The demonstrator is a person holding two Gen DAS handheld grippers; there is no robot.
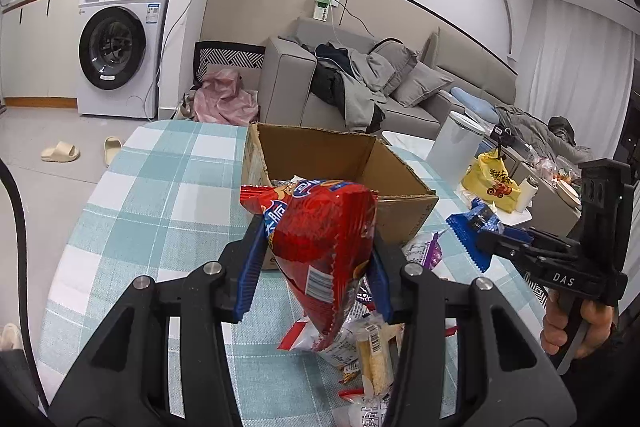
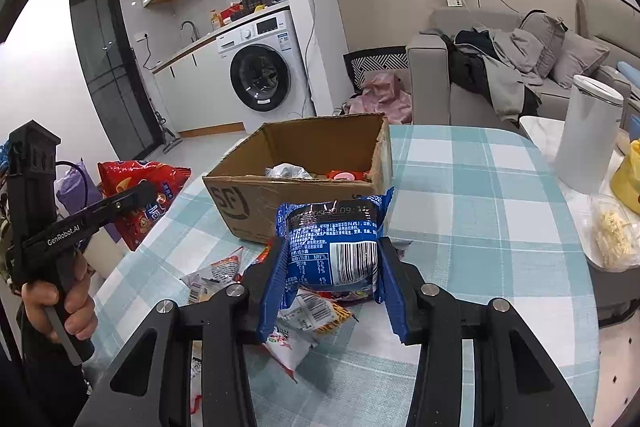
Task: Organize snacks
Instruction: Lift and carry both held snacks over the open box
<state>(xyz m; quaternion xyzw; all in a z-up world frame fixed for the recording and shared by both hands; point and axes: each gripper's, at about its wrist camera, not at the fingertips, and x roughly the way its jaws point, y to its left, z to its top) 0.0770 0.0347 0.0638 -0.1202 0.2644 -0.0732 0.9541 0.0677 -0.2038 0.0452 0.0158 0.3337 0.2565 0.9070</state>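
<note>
Gripping a snack in each hand, a person worked over a table with a teal checked cloth, where an open cardboard box stood just beyond both grippers. The left gripper had its jaws clamped on a puffy red snack bag, held by its middle with the crimped end hanging down. The right gripper had its jaws closed on a blue packet, pinched across its body, barcode showing. More small packets lay loose on the cloth below. Both bags looked light, air-filled and crinkly, likely slippery and easily crushed, so a gentle hold across the padded middle seemed safest. The box already contained a few items
</note>
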